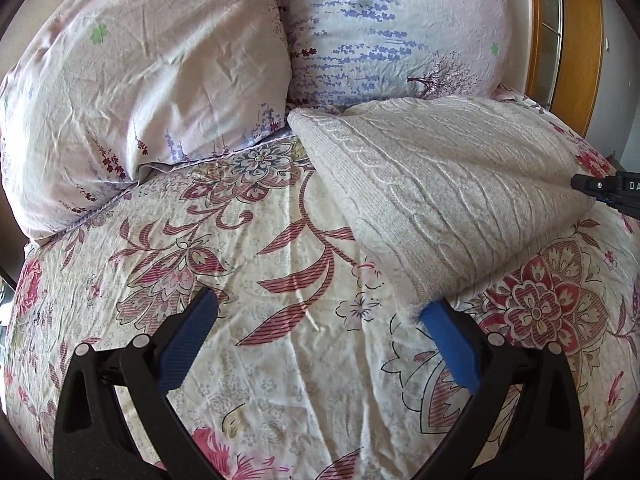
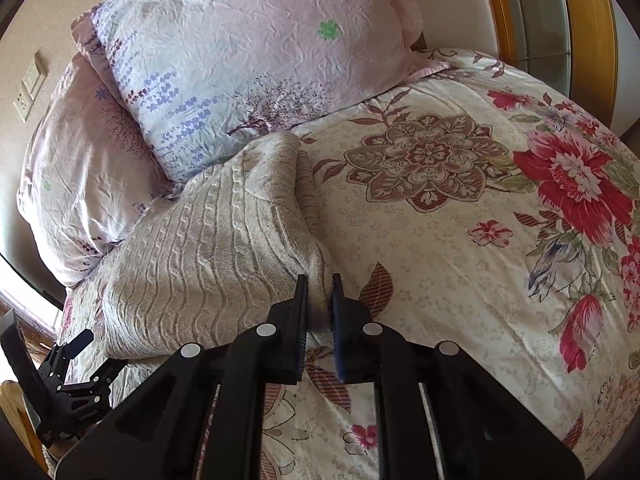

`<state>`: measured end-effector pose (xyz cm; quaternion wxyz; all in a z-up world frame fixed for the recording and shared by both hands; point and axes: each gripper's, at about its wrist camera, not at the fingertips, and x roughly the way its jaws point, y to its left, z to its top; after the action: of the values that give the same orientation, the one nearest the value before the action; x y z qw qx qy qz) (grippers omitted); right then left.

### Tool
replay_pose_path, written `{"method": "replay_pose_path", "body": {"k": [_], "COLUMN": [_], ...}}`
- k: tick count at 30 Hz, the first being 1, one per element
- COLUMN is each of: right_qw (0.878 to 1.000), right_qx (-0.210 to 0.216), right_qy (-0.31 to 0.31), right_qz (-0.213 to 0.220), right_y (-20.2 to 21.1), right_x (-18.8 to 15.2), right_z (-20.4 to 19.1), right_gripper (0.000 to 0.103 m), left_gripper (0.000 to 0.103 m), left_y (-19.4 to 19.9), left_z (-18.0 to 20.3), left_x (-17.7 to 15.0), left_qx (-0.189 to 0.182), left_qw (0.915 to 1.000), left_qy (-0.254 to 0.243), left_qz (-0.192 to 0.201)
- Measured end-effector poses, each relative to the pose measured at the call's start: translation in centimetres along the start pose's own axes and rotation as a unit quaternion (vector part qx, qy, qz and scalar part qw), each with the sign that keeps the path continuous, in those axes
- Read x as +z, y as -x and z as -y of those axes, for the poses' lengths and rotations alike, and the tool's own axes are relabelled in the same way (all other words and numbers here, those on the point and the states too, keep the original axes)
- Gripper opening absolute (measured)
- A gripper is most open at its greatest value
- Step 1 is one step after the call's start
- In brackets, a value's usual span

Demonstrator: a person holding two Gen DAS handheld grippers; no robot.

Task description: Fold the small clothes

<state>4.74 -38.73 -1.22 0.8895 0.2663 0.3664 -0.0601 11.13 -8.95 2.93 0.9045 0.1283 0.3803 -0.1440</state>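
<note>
Two grippers are working over one garment: your right gripper (image 2: 320,280) is pinching a corner of the cream cable-knit sweater (image 2: 216,248) with its jaws nearly closed on the fabric, while your left gripper (image 1: 320,308) is standing wide apart with nothing between its blue pads (image 1: 454,344), the right-hand pad just touching the sweater's near corner. One sweater (image 1: 432,184) is all you are handling; it is lying folded over on itself, its far end reaching toward the pillows and its near edge draping down toward you. Two pillows (image 1: 132,92) are leaning at the head of the bed, both in pale pink cases printed with purple lavender sprigs and small green clovers, the second one (image 1: 392,28) propped just beside the first and touching it. One floral bedspread (image 1: 280,248) is covering the surface you are working on, cream with red and maroon blossoms and leaves, wrinkled in places, and the sweater is resting directly on it. Beyond the bed you are facing a beige wall carrying one switch plate (image 2: 30,86), and a wooden frame (image 2: 592,40) with a glazed panel is standing along the far right side. In the right wrist view your left gripper (image 2: 86,356) is showing at the lower left, beside the sweater's edge.
</note>
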Motion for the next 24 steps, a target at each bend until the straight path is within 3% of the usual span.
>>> {"method": "replay_pose_path", "body": {"k": [7,10,15,18,22,24], "right_qw": [1.000,1.000,1.000,0.999,0.997,0.995], "right_qx": [-0.021,-0.003,0.018,0.016,0.049,0.066], "right_qy": [-0.001,-0.009,-0.007,-0.001,0.033,0.053], "right_qz": [0.015,-0.005,0.008,0.036,0.050,0.042], "right_y": [0.9,0.4,1.6,3.0,3.7,3.4], "right_x": [0.9,0.6,1.1,2.1,2.3,2.0], "right_z": [0.5,0.9,0.4,-0.3,-2.2,-3.3], "right_gripper": [0.011,0.011,0.012,0.028,0.032,0.041], "left_gripper": [0.101,0.101,0.101,0.101,0.101,0.101], "left_y": [2.3,2.5,2.3,2.6,2.9,2.8], "left_z": [-0.9,-1.3,-1.5,-1.4,-1.2,-1.1], "left_x": [-0.5,-0.3,-0.3,-0.4,-0.4,-0.4], "left_qx": [-0.031,-0.024,-0.009,-0.006,-0.004,-0.005], "left_qw": [0.9990,0.9989,0.9992,0.9993,0.9993,0.9994], "left_qy": [0.016,0.025,0.029,0.024,0.018,0.016], "left_qz": [0.028,0.033,0.026,0.029,0.032,0.030]}}
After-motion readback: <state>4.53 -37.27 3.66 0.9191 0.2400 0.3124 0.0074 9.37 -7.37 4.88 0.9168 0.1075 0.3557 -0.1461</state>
